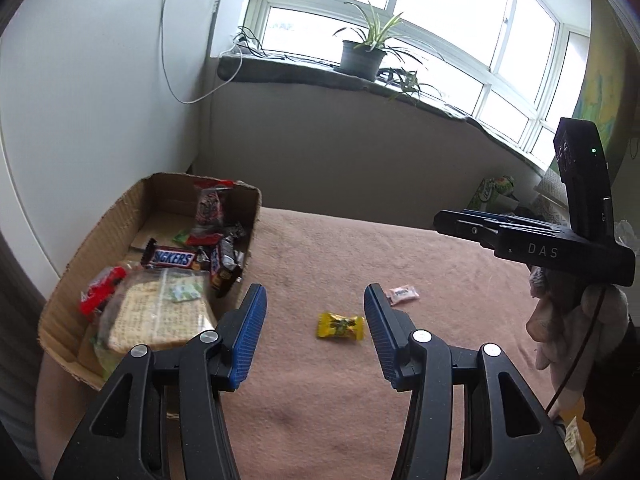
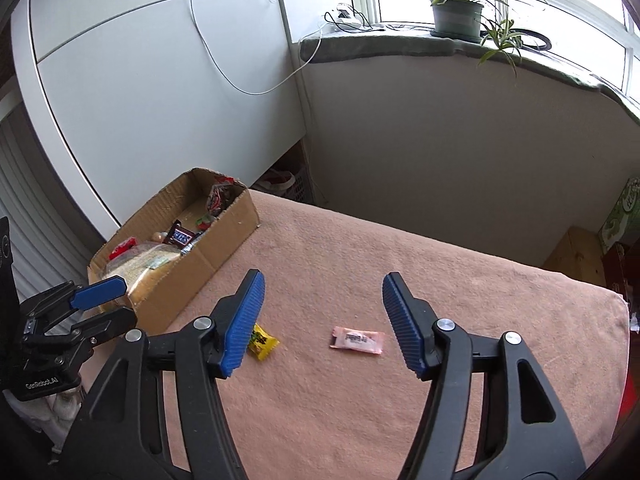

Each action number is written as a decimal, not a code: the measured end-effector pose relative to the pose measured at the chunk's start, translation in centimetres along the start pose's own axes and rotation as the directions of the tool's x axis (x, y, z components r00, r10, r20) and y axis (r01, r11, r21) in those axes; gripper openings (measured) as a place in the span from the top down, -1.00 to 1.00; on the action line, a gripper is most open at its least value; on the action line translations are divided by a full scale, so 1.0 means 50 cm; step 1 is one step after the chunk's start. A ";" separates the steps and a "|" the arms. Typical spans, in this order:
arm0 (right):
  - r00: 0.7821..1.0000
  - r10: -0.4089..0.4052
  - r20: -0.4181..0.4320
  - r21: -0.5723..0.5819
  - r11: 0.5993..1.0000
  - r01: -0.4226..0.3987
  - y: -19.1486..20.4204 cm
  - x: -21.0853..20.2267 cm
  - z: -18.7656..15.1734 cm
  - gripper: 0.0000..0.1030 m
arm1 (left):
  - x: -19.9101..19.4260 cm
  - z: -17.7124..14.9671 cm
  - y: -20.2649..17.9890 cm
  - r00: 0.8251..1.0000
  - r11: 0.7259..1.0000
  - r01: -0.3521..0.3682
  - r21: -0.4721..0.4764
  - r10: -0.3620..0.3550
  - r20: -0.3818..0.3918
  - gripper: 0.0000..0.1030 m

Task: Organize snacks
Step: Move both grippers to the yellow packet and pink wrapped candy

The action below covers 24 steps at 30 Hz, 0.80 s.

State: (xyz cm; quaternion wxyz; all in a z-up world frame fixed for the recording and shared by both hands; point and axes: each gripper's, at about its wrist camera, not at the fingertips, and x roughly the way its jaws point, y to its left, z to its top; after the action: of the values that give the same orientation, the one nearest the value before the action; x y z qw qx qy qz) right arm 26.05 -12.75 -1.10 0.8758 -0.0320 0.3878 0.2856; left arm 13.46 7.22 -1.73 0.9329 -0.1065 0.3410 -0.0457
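A yellow candy (image 1: pixel 340 325) lies on the pink cloth between my left gripper's (image 1: pixel 316 300) open fingers, a little ahead of them. A pink candy packet (image 1: pixel 404 294) lies further right. In the right wrist view the pink packet (image 2: pixel 357 340) lies between the open fingers of my right gripper (image 2: pixel 323 288), and the yellow candy (image 2: pixel 262 343) is partly hidden behind the left finger. A cardboard box (image 1: pixel 120 216) at the left holds a Snickers bar (image 1: pixel 173 258), crackers (image 1: pixel 158 314) and other wrapped snacks. The box also shows in the right wrist view (image 2: pixel 208 256). Both grippers are empty.
The pink cloth (image 1: pixel 360 400) covers the table. A grey wall and a windowsill with a potted plant (image 1: pixel 362 54) stand behind. A white cabinet (image 2: pixel 160 80) is at the left. Green boxes (image 2: pixel 622 216) sit past the table's right side.
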 end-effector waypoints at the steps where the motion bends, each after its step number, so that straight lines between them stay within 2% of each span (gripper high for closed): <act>1: 1.000 0.008 -0.006 0.006 1.000 -0.008 -0.011 0.001 -0.010 -0.25 | 0.006 -0.008 -0.010 1.000 1.000 0.011 -0.005 -0.011 -0.011 0.03; 9: 0.989 0.113 -0.090 0.093 0.990 -0.105 -0.083 0.055 -0.071 -0.25 | 0.070 -0.063 -0.056 0.993 0.998 0.049 -0.050 -0.054 -0.103 0.03; 15: 0.975 0.186 -0.119 0.171 0.971 -0.164 -0.116 0.115 -0.069 -0.25 | 0.118 -0.081 -0.058 0.984 0.994 0.049 -0.096 -0.065 -0.166 0.03; 17: 0.969 0.208 -0.132 0.191 0.965 -0.181 -0.123 0.139 -0.066 -0.18 | 0.135 -0.083 -0.050 0.981 0.992 0.044 -0.120 -0.065 -0.184 0.03; 19: 0.962 0.227 -0.150 0.200 0.960 -0.196 -0.125 0.162 -0.062 -0.08 | 0.149 -0.087 -0.042 0.977 0.988 0.044 -0.145 -0.073 -0.200 0.03; 24: 0.954 0.239 -0.183 0.189 0.960 -0.204 -0.118 0.201 -0.053 -0.08 | 0.181 -0.088 -0.032 0.970 0.984 0.042 -0.173 -0.082 -0.230 0.03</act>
State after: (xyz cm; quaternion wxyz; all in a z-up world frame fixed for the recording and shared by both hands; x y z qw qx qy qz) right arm 32.80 -13.64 -10.96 0.7933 0.0568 0.4993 0.3437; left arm 17.49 3.49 -10.30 0.8716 -0.1887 0.4487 -0.0584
